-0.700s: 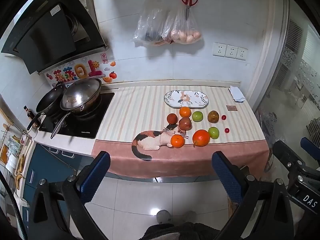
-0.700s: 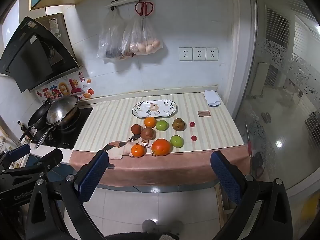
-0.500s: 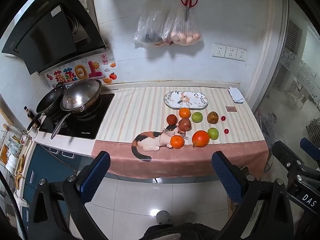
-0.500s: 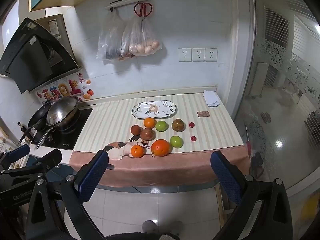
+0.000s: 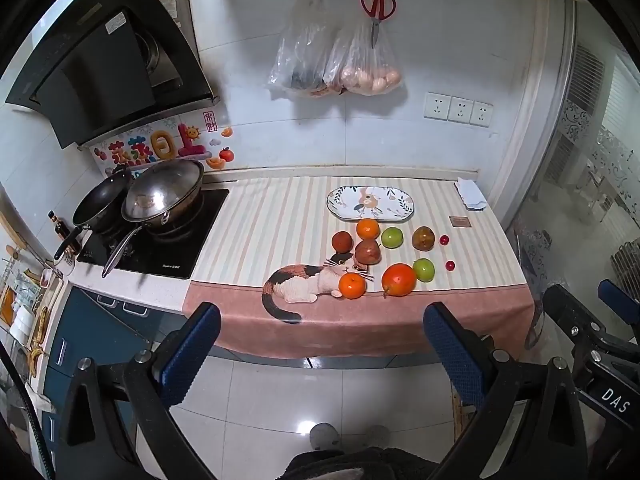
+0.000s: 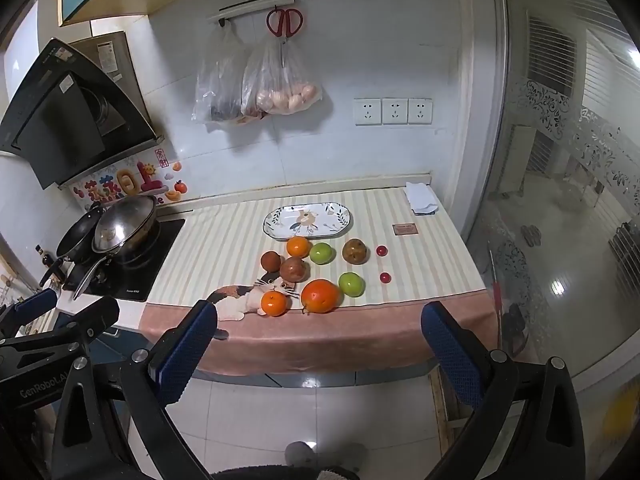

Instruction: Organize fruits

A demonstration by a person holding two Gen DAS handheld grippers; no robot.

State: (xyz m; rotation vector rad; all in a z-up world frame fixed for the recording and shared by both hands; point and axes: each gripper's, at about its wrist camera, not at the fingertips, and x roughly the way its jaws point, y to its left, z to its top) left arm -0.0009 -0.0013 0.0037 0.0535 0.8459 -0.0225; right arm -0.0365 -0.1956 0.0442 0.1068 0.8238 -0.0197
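Observation:
Several fruits lie loose on the striped cloth of the counter (image 5: 280,220): a big orange-red one (image 5: 398,279) (image 6: 320,296), two small oranges (image 5: 352,285) (image 5: 368,228), two green apples (image 5: 423,269) (image 5: 391,237), brown ones (image 5: 367,251) and two tiny red ones (image 5: 450,265). Behind them sits an oval patterned plate (image 5: 370,203) (image 6: 308,220) with nothing on it. My left gripper (image 5: 320,356) hangs open over the floor, well short of the counter. My right gripper (image 6: 320,356) is open too, equally far back.
A hob with a lidded wok (image 5: 162,196) and a black pan (image 5: 100,204) takes the counter's left end. Bags (image 5: 340,68) and red scissors (image 5: 378,4) hang on the wall. A folded cloth (image 5: 472,198) lies at the back right; a glass partition (image 6: 560,200) stands right.
Both views have drifted only slightly; the counter and fruits sit almost where they were. Both grippers stay open.

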